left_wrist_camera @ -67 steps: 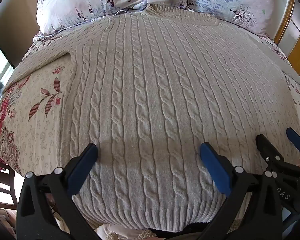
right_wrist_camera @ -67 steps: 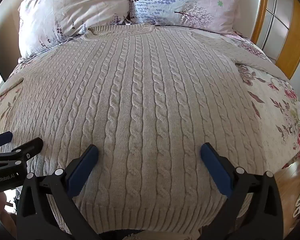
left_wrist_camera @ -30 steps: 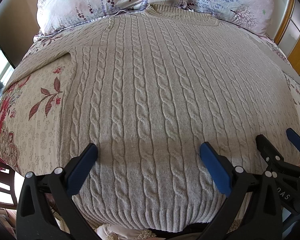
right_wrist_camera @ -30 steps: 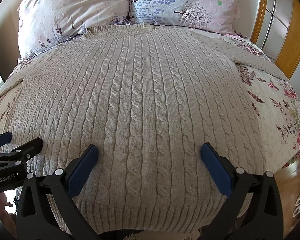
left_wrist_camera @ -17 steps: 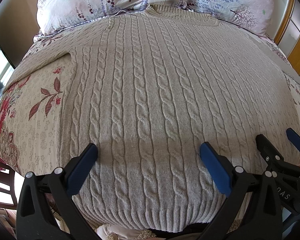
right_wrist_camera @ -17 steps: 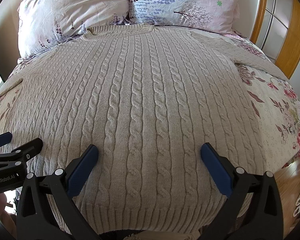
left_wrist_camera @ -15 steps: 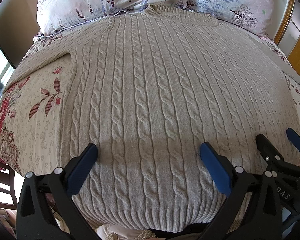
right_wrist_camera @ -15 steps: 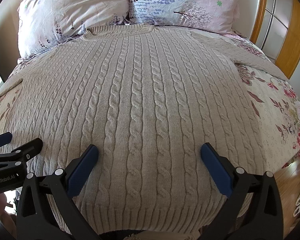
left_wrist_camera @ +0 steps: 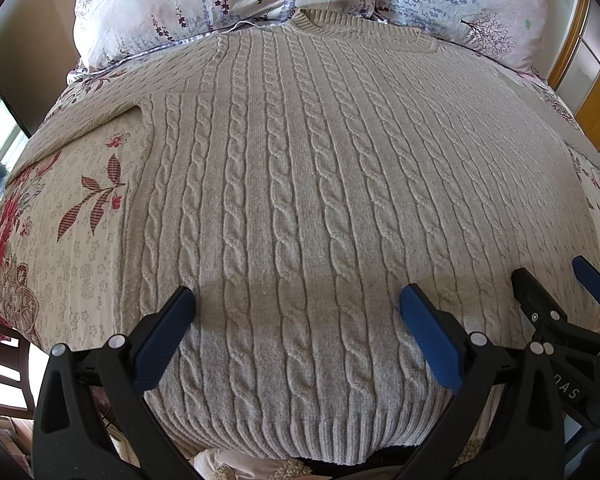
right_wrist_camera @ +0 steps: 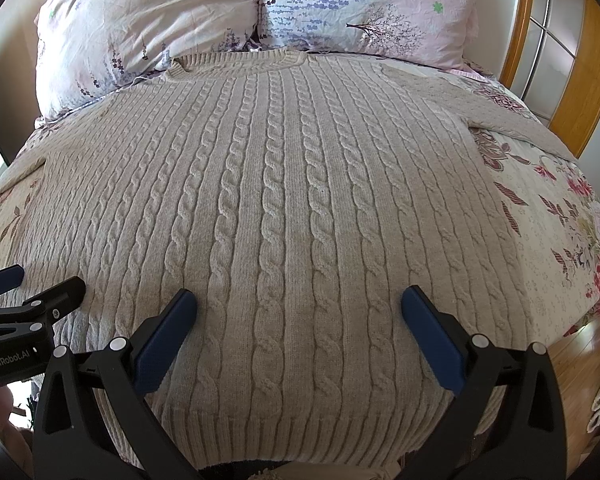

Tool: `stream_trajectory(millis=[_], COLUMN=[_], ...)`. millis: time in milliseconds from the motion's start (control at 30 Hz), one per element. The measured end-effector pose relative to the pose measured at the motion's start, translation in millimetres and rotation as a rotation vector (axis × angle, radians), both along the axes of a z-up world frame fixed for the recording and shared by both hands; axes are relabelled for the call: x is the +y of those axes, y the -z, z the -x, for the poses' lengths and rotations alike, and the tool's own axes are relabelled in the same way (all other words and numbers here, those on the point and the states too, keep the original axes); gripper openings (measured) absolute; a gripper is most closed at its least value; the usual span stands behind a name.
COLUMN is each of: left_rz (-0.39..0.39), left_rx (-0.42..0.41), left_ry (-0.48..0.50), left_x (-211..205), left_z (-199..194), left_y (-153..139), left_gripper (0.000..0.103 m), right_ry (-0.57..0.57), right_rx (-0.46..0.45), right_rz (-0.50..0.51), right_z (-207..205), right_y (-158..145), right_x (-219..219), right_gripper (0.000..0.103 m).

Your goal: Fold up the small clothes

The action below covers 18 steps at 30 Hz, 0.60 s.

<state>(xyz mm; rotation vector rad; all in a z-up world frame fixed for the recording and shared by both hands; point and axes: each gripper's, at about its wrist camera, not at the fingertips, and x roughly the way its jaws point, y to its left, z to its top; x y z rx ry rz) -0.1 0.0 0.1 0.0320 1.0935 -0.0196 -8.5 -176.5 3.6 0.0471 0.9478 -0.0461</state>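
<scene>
A beige cable-knit sweater [left_wrist_camera: 300,184] [right_wrist_camera: 292,200] lies flat and face up on the bed, its collar [left_wrist_camera: 356,24] toward the pillows and its ribbed hem [left_wrist_camera: 300,432] nearest me. Both sleeves spread sideways: the left sleeve [left_wrist_camera: 96,120] and the right sleeve [right_wrist_camera: 508,116]. My left gripper [left_wrist_camera: 296,312] hovers open over the lower left of the sweater, holding nothing. My right gripper [right_wrist_camera: 298,312] hovers open over the lower right, also empty. Each gripper shows at the edge of the other's view: the right gripper [left_wrist_camera: 560,292] and the left gripper [right_wrist_camera: 32,280].
Two floral pillows [right_wrist_camera: 148,32] [right_wrist_camera: 372,12] lean at the head of the bed. A flowered bedspread [left_wrist_camera: 60,220] [right_wrist_camera: 560,240] shows on either side of the sweater. A wooden frame with glass panes [right_wrist_camera: 560,48] stands at the right. A wooden chair [left_wrist_camera: 0,360] is at the lower left.
</scene>
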Motion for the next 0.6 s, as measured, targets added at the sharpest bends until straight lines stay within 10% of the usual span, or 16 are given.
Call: stream_trajectory(millis=[600], left_rz=[0.0], left_rx=[0.005], left_ry=[0.001], left_x=[0.0], left_z=[0.0], left_y=[0.1], left_gripper=[0.101], right_ry=[-0.004], right_rx=[0.008], right_rz=[0.0], right_z=[-0.7], right_y=[1.1], right_x=[-0.6], right_gripper=[0.102])
